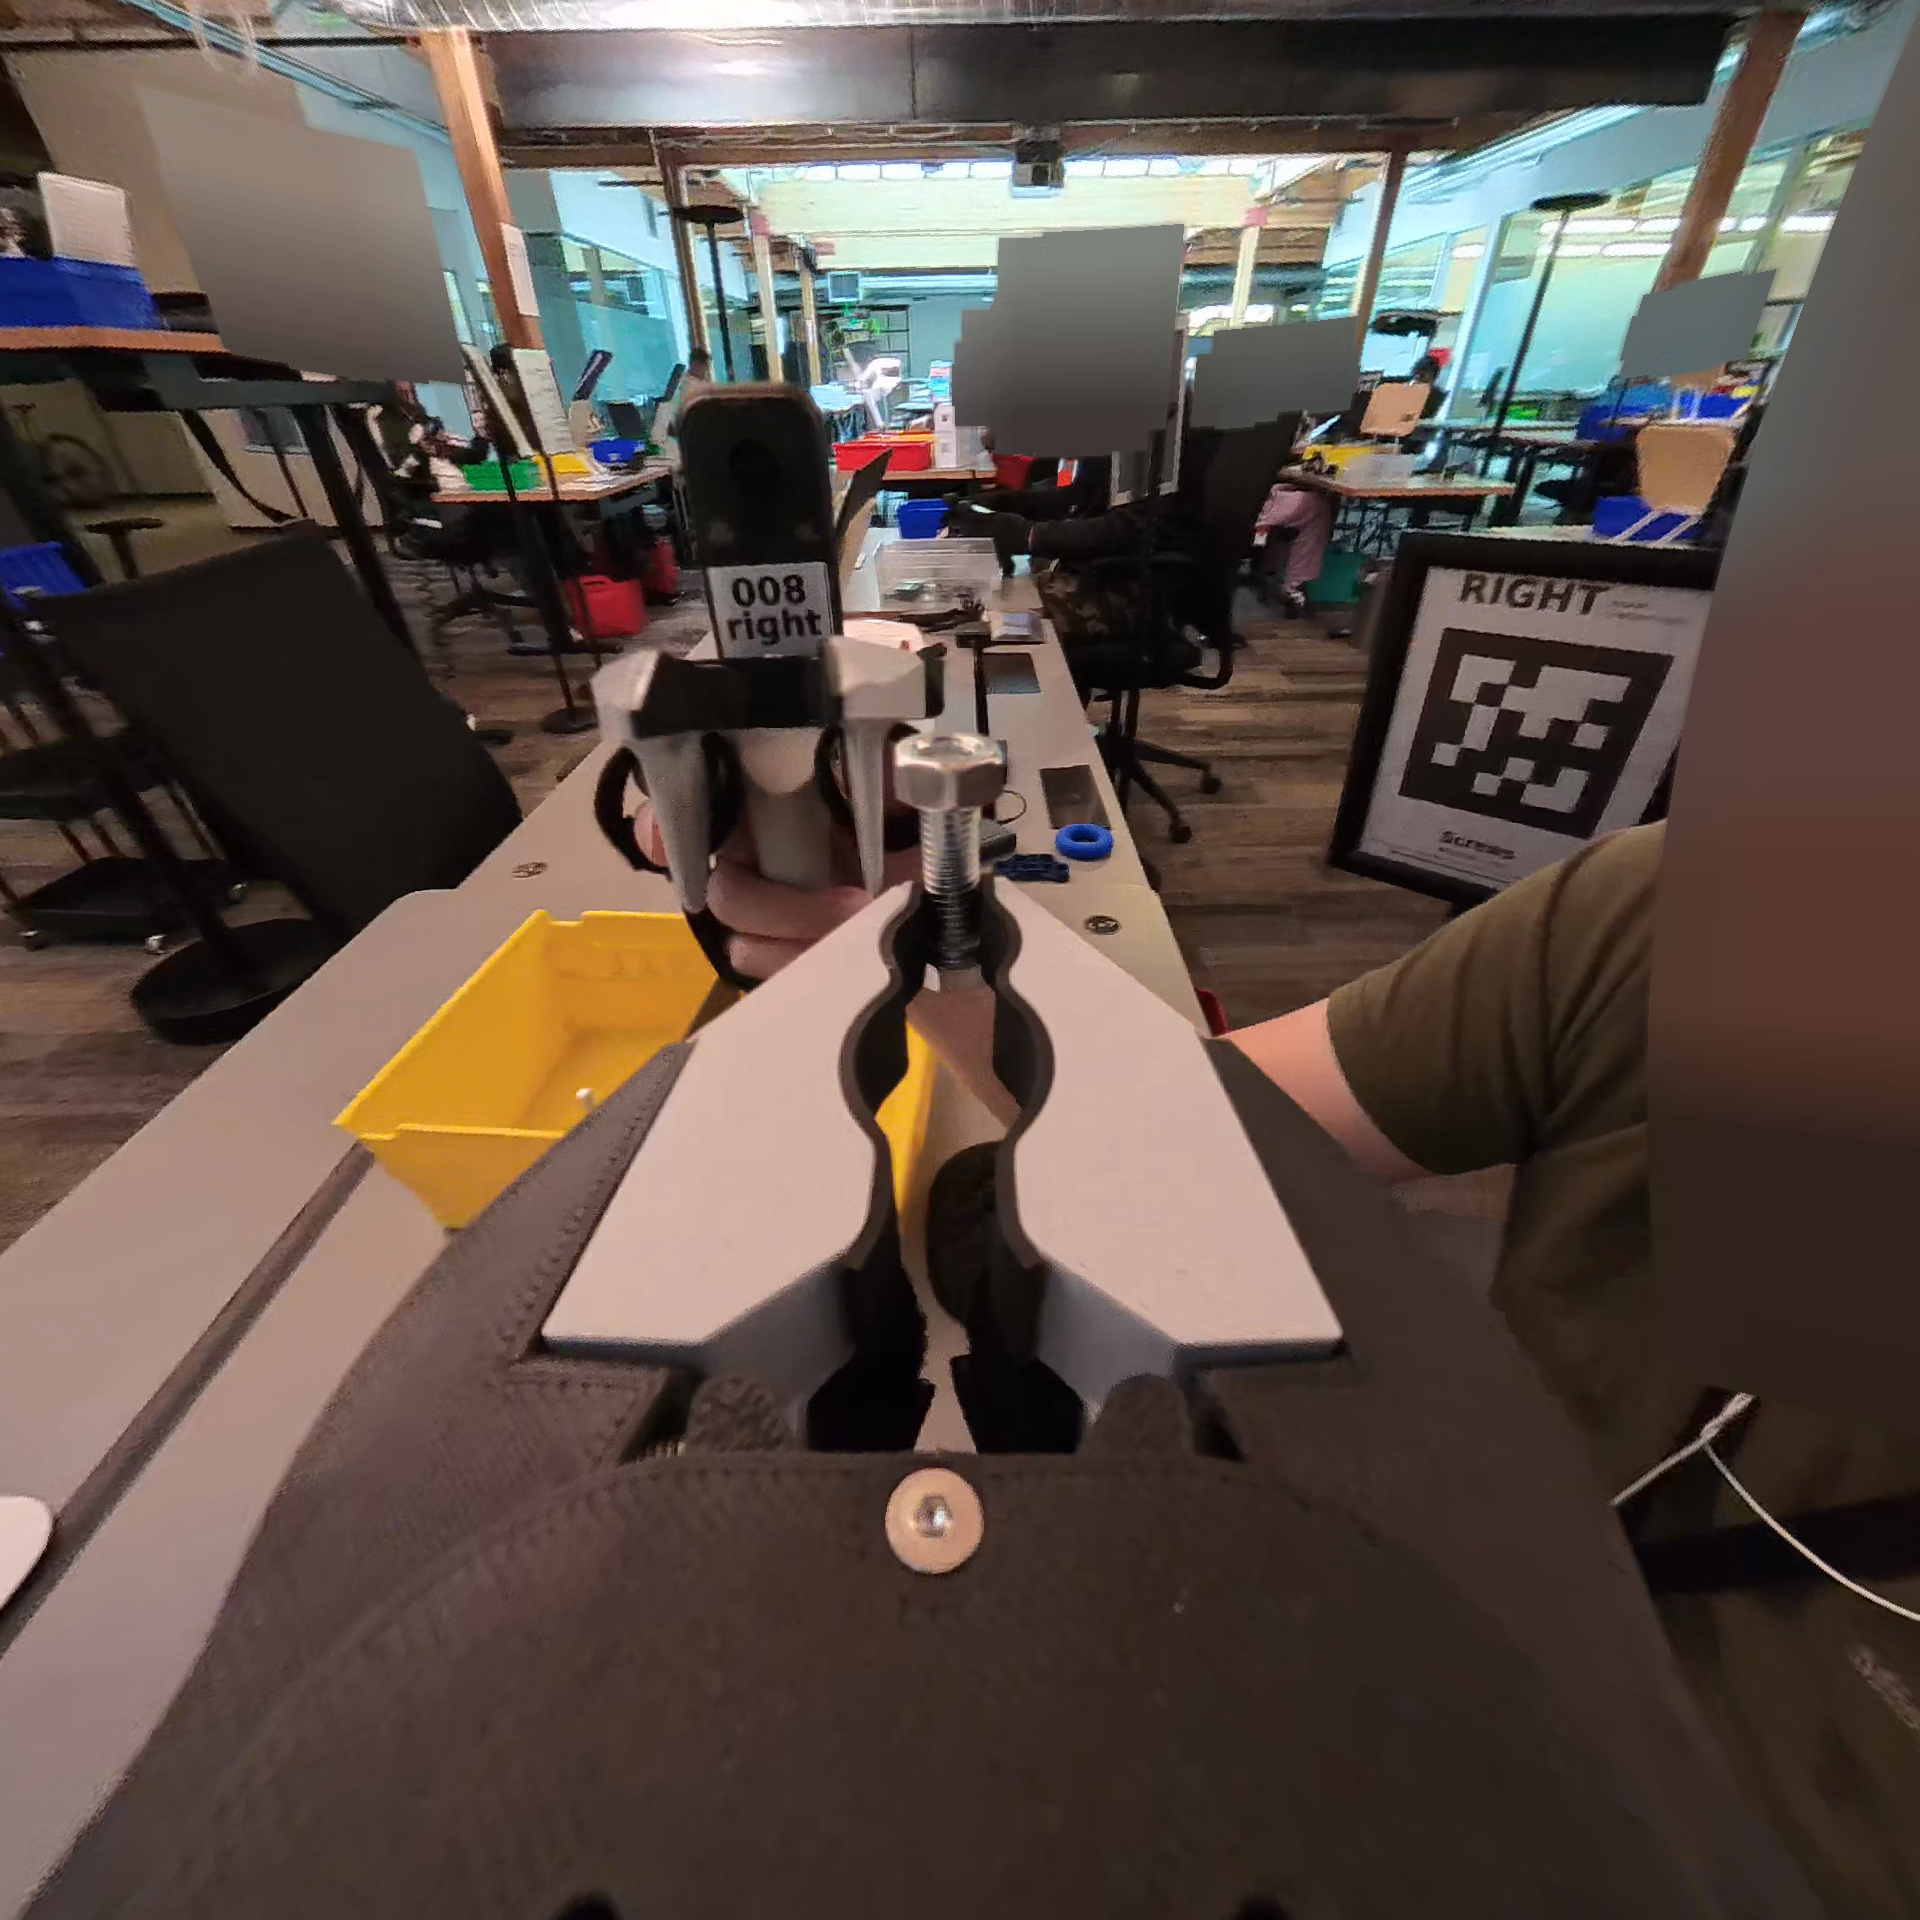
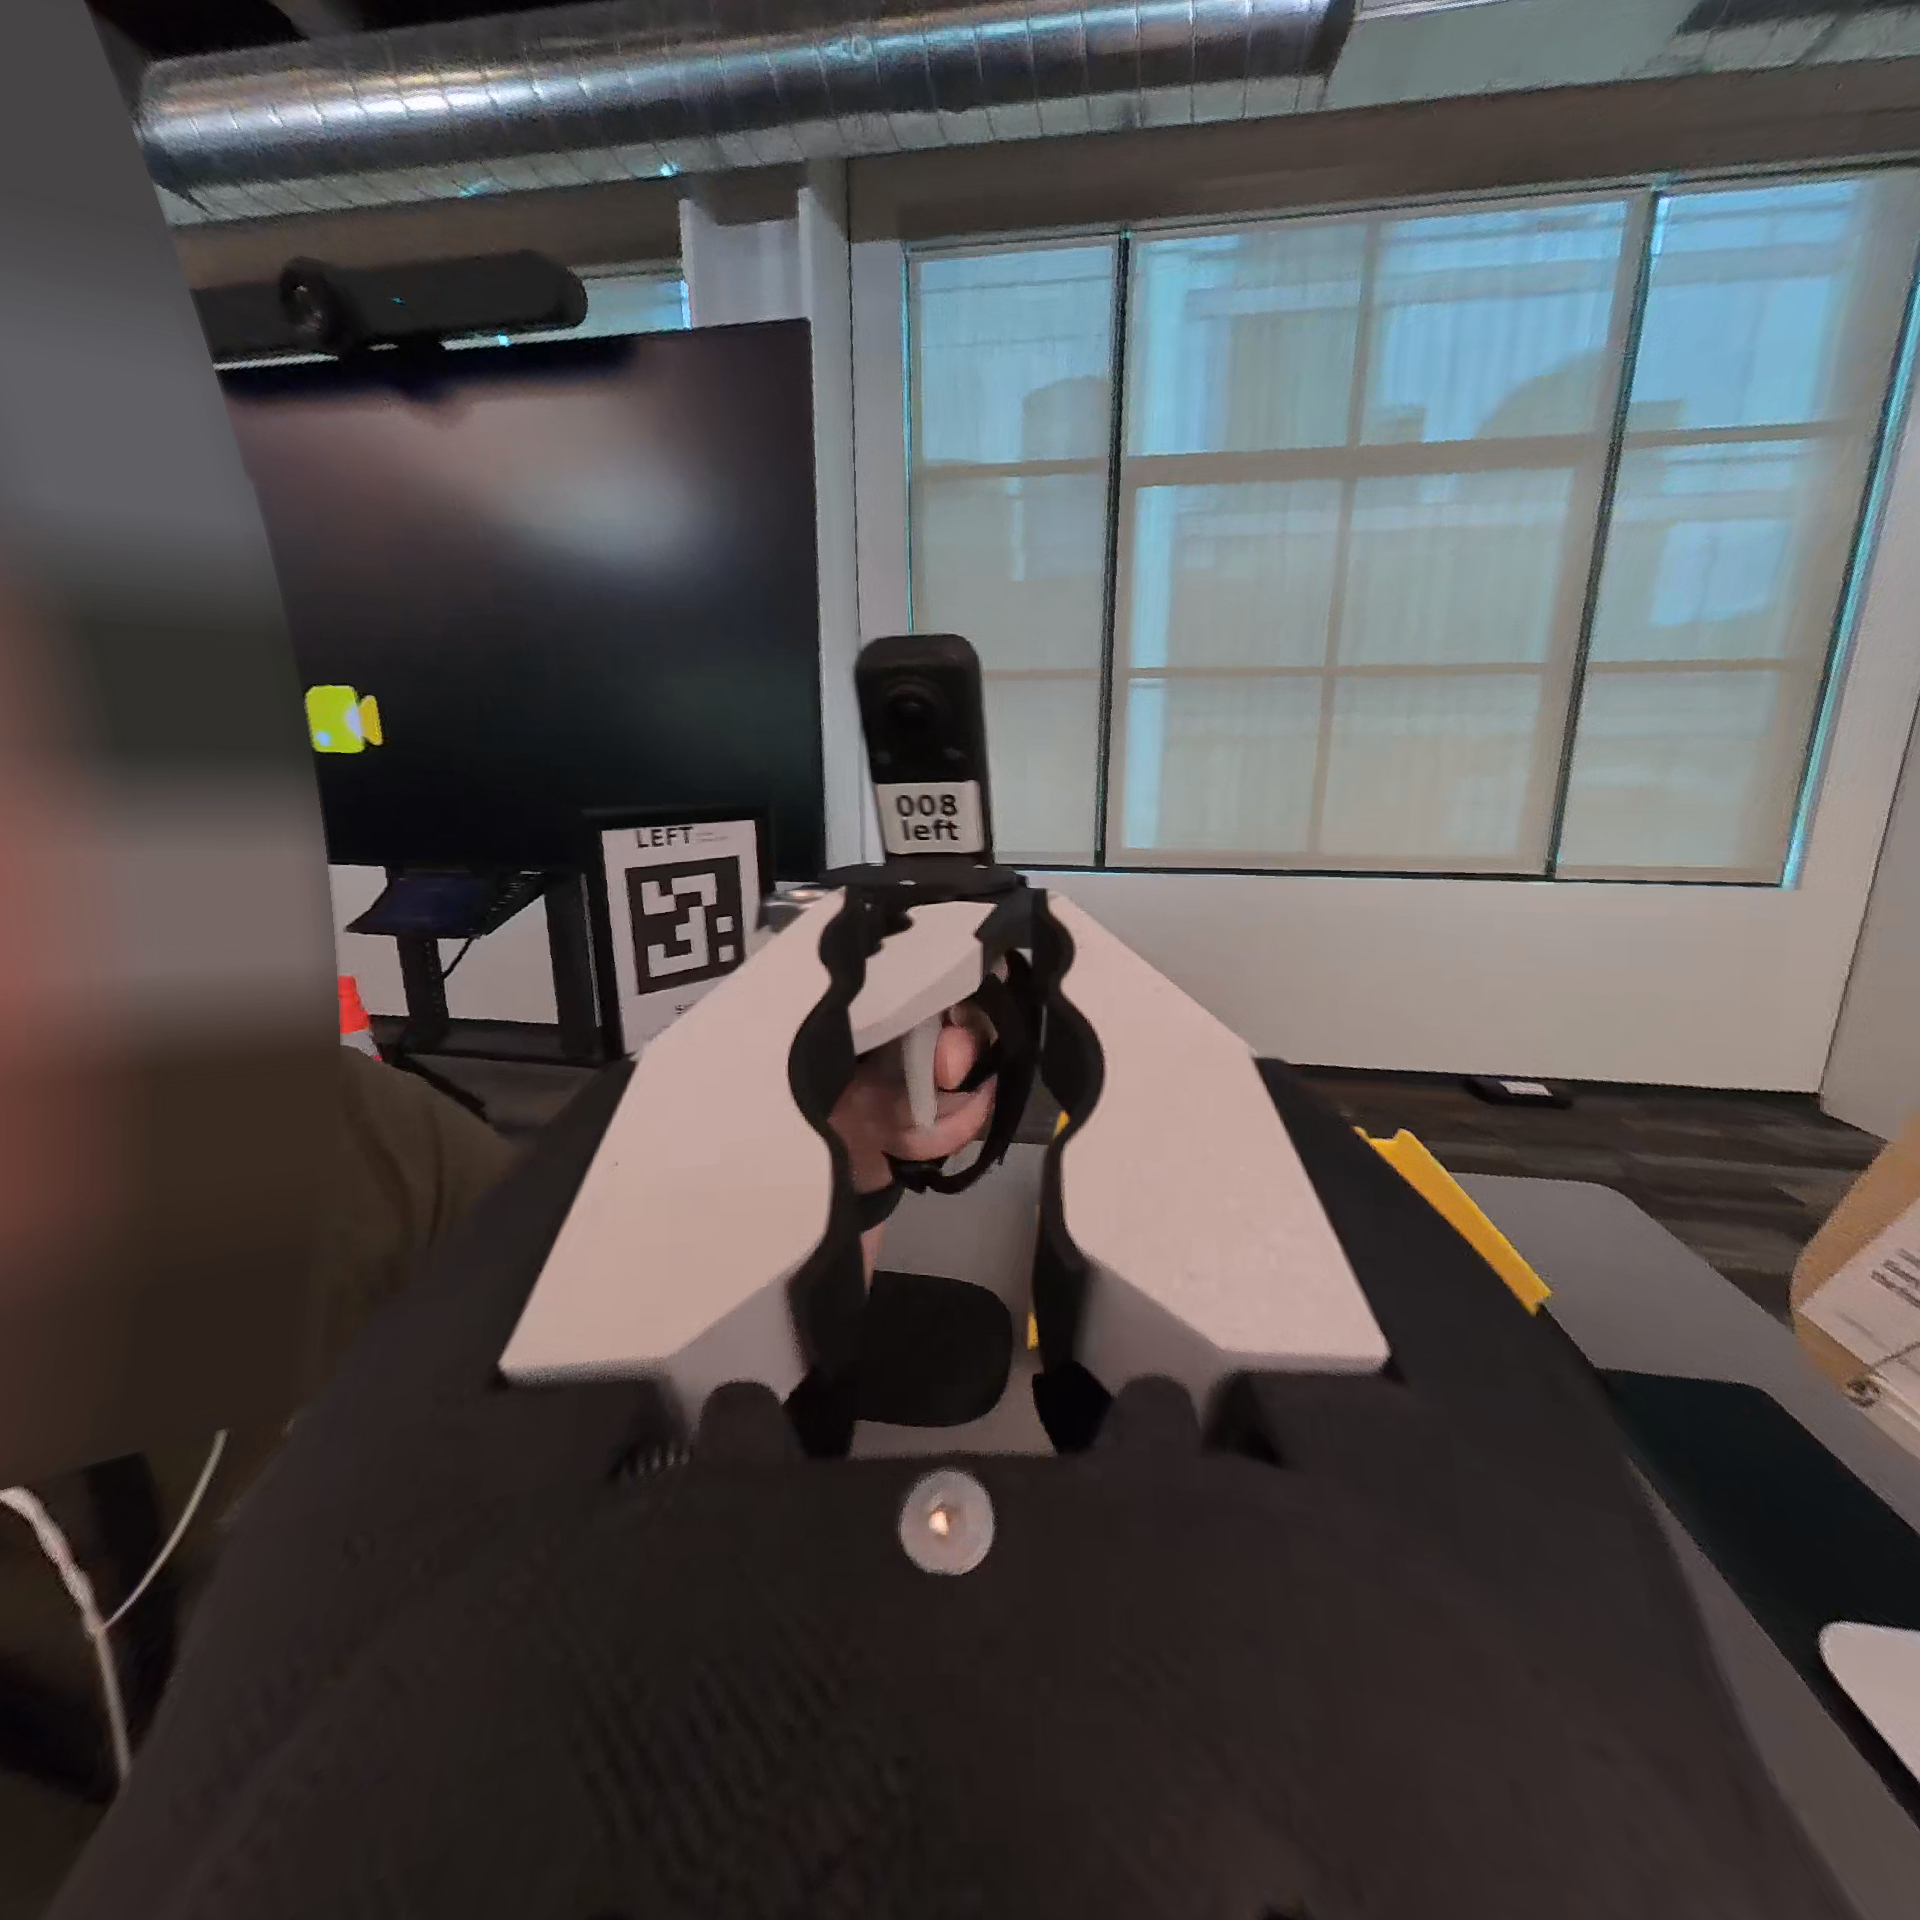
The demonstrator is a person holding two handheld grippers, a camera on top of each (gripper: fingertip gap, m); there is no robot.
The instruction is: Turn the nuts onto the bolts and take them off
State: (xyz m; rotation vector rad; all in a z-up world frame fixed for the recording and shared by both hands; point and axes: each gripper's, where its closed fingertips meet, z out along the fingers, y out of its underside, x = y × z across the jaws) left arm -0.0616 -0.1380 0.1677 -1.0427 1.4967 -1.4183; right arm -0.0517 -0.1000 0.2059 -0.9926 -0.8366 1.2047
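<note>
Now: left gripper (image 1: 951,904) is clamped on the thread of 1 bolt (image 1: 948,774), right at the fingertips. The bolt stands upright in the air above the table (image 1: 208,1299), hex head on top. No nut shows on it.

- Right gripper (image 2: 945,914) faces the left one, just beside the bolt and apart from it. Its fingers stand moderately wide with nothing between them.
- Yellow bin (image 1: 499,1049) sits on the table below both grippers. 1 small pale piece lies in it, too small to tell what.

Step, as I read it: bolt presented bare, nut not yet fetched, or just taken off. Cannot tell which.

Next move likely calls for:
- right gripper picking a nut, perhaps from the bin;
- a free thread end, since the head is up and the lower thread is buried in the left grip, so a regrip near the head may be needed;
- square alignment before the first turn, or the nut will cross-thread.
</note>
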